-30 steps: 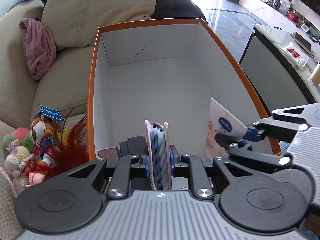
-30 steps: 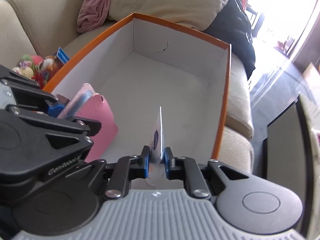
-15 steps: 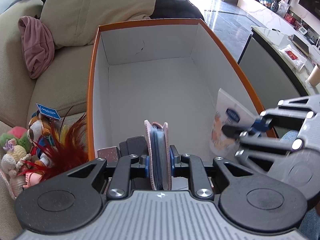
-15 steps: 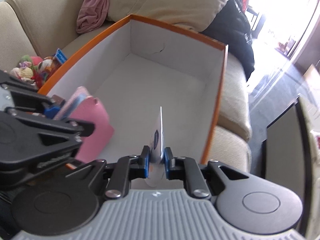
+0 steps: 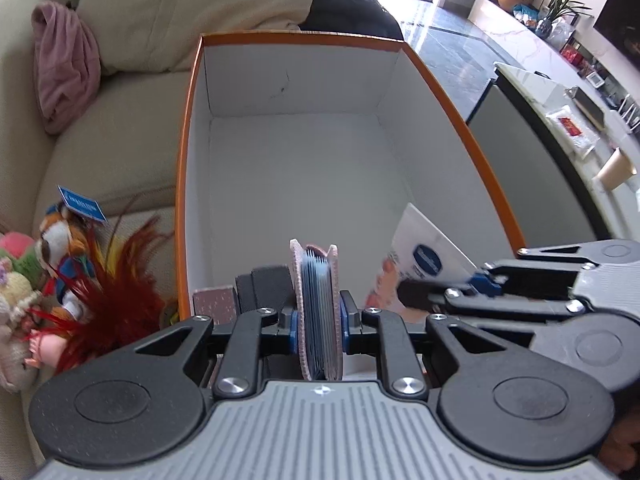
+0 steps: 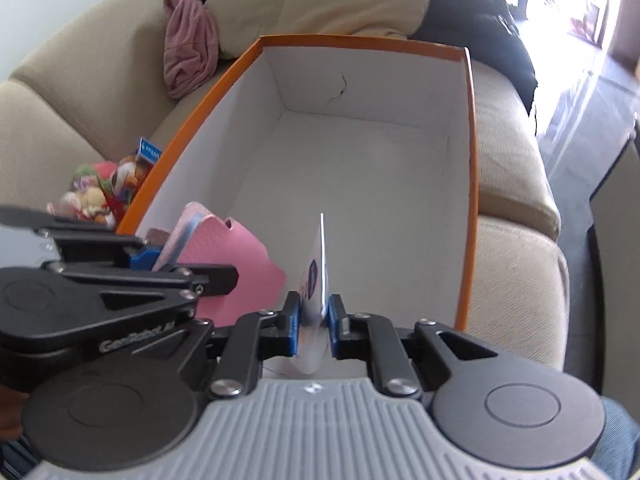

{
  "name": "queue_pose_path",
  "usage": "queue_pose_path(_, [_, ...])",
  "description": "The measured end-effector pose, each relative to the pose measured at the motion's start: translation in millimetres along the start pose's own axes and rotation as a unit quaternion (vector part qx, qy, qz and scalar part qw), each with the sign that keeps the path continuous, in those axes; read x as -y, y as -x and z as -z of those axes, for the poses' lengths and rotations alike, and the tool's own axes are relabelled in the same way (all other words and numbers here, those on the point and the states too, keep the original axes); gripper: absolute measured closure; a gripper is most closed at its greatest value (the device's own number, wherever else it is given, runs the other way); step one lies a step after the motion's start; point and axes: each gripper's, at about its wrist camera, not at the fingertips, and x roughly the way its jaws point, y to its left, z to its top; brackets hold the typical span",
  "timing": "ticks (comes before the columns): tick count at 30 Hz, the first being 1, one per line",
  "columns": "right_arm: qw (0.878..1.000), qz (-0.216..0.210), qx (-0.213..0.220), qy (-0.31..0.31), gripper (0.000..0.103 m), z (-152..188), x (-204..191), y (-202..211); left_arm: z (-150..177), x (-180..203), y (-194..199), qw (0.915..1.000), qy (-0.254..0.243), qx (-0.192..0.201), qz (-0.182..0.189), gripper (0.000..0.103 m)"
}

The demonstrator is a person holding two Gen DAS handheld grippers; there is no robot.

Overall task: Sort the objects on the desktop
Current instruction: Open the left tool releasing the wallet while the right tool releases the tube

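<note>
An orange-rimmed cardboard box [image 5: 188, 184] [image 6: 472, 184] with a bare white inside stands on the sofa. Over its near end my left gripper [image 5: 319, 322] is shut on a pink card holder [image 5: 318, 312] [image 6: 236, 256] filled with blue cards, held edge-on. Just right of it my right gripper [image 6: 313, 320] [image 5: 440, 288] is shut on a white tube [image 6: 318, 276] [image 5: 420, 256] with a blue oval logo, its crimped end pointing up over the box.
Plush toys and red feathers [image 5: 68, 276] lie left of the box on the beige sofa [image 5: 112, 148]. A pink cloth [image 5: 64, 72], a cream cushion [image 5: 192, 12] and a black garment [image 6: 480, 12] sit behind it. A low table [image 5: 568, 120] stands at the right.
The right gripper has rolled and shifted a little, so the white tube now sits lower and nearer the card holder. Both grips stay the same.
</note>
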Motion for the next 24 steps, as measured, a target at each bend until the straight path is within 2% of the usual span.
queue_pose_path(5, [0.999, -0.025, -0.009, -0.034, 0.088, 0.7, 3.5, -7.4, 1.1, -13.4, 1.3, 0.9992, 0.025, 0.003, 0.030, 0.081])
queue_pose_path(8, [0.999, -0.017, 0.001, -0.032, 0.088, 0.8, 2.0, -6.7, 1.6, -21.4, 3.7, 0.9980, 0.037, 0.000, 0.052, 0.075])
queue_pose_path(11, [0.999, -0.015, 0.007, -0.030, 0.088, -0.2, 1.0, -5.9, 1.2, -25.9, 7.6, 0.9976, 0.040, 0.000, 0.057, 0.073])
queue_pose_path(17, [0.999, -0.022, 0.016, -0.020, 0.088, -3.3, -5.4, -8.7, 3.7, -36.6, 32.3, 0.9958, 0.046, 0.030, 0.072, 0.073])
queue_pose_path(20, [1.000, -0.021, 0.018, -0.007, 0.088, -4.0, -13.8, -8.9, 5.6, -45.7, 47.4, 0.9942, 0.065, 0.053, 0.068, 0.073])
queue_pose_path(24, [1.000, -0.026, 0.005, -0.009, 0.088, -1.9, -23.6, -7.6, 8.8, -61.0, 56.1, 0.9921, 0.096, 0.066, 0.045, 0.073])
